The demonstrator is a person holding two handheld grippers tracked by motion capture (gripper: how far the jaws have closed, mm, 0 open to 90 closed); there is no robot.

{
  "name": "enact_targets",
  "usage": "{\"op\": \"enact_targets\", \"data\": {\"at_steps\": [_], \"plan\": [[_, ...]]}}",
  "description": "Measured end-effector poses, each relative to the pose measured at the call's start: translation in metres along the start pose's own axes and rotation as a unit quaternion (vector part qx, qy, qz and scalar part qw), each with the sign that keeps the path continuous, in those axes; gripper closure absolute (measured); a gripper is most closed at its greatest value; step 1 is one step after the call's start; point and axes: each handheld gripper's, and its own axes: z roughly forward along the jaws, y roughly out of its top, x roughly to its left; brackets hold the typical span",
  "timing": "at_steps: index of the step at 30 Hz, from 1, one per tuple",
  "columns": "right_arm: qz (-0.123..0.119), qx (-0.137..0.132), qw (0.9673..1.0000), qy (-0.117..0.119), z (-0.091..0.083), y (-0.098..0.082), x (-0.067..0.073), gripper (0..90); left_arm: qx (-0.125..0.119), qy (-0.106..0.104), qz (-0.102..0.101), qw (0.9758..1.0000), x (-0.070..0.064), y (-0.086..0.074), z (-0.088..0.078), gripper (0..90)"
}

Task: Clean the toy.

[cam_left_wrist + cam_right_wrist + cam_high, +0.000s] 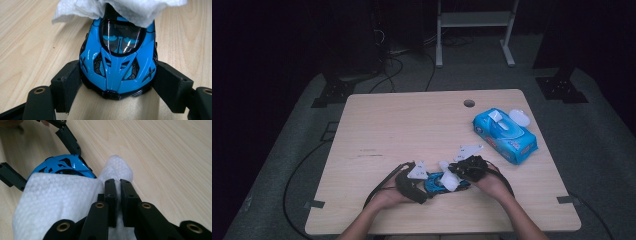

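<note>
Left gripper (117, 85) clamps blue toy car (117, 62); right gripper (118, 192) pinches white wipe (57, 197)

The toy car (117, 65) is bright blue with black vents and a dark shiny windscreen. The wet wipe (57, 200) is white with tiny bumps, and the wipes pack (506, 136) is blue. The table (402, 125) is pale wood with thin lines.

No text can be read; the print on the blue wipes pack (506, 136) is too small.
</note>
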Motion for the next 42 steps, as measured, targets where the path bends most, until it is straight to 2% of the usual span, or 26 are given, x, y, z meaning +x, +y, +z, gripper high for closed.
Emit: {"op": "enact_targets", "data": {"at_steps": [5, 9, 13, 16, 21, 26, 32, 37, 42], "plan": [[-0.007, -0.003, 1.0000, 0.000, 0.001, 0.003, 0.004, 83.9, 0.000, 0.000, -0.001, 1.0000, 0.000, 0.000, 0.000, 25.1], [-0.013, 0.000, 0.9999, -0.005, -0.007, -0.004, 0.000, 83.9, -0.001, 0.000, -0.002, 1.0000, 0.000, 0.000, 0.000, 25.1], [0.000, 0.001, 0.9999, -0.014, -0.017, -0.015, -0.005, 83.9, -0.002, -0.001, -0.003, 1.0000, 0.000, 0.000, 0.000, 25.1], [0.011, -0.003, 0.9999, -0.012, -0.020, -0.020, -0.008, 83.9, 0.000, 0.000, -0.001, 1.0000, 0.000, 0.000, 0.000, 25.1], [0.003, -0.010, 0.9999, -0.009, -0.015, -0.016, -0.001, 83.9, -0.001, -0.001, -0.003, 1.0000, 0.000, 0.000, 0.000, 25.1], [-0.001, -0.008, 1.0000, -0.006, -0.015, -0.015, -0.001, 83.9, -0.001, -0.001, -0.003, 1.0000, 0.000, 0.000, 0.000, 25.1], [0.010, -0.007, 0.9998, -0.013, -0.021, -0.022, -0.005, 83.9, -0.002, 0.000, -0.002, 1.0000, 0.000, 0.000, 0.000, 25.1], [-0.002, -0.009, 0.9998, -0.015, -0.027, -0.022, -0.001, 83.9, -0.002, -0.001, -0.002, 1.0000, 0.000, 0.000, 0.000, 25.1], [0.000, -0.012, 0.9998, -0.015, -0.032, -0.026, 0.001, 83.9, -0.002, -0.001, -0.001, 1.0000, 0.000, 0.000, 0.000, 25.1]]}}
